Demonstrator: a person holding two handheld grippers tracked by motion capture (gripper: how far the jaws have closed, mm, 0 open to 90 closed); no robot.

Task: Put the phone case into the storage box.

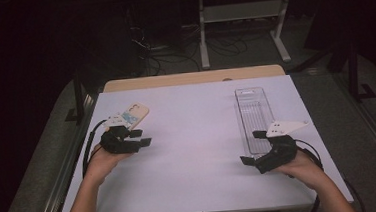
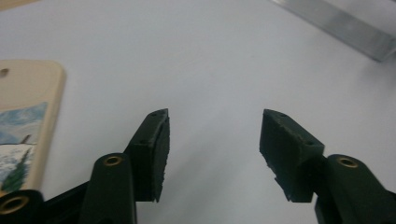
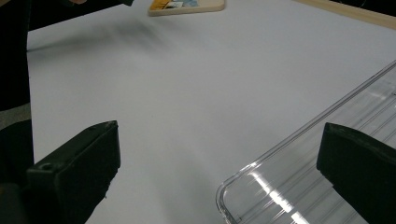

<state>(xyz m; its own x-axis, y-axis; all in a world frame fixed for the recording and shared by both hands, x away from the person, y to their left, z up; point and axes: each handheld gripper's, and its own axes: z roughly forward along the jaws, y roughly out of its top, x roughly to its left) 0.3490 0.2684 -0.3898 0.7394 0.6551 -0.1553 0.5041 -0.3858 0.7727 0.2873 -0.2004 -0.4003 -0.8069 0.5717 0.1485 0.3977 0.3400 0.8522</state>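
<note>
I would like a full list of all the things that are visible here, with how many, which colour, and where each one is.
small flat wooden board with a painted snowy picture: one, pale beige with blue and white, far left of the sheet, just beyond the left tongs
long clear plastic tray: one, transparent, right side of the sheet, running front to back
white sheet covering the table: one, white, spread over nearly the whole top
wooden table: one, light brown, its far edge bare beyond the sheet
white metal frame on the floor: one, white, behind the table
left tongs: one, black, open, nothing between them
right tongs: one, black, open, at the tray's near end
person's hands: two, each holding one tongs
</note>
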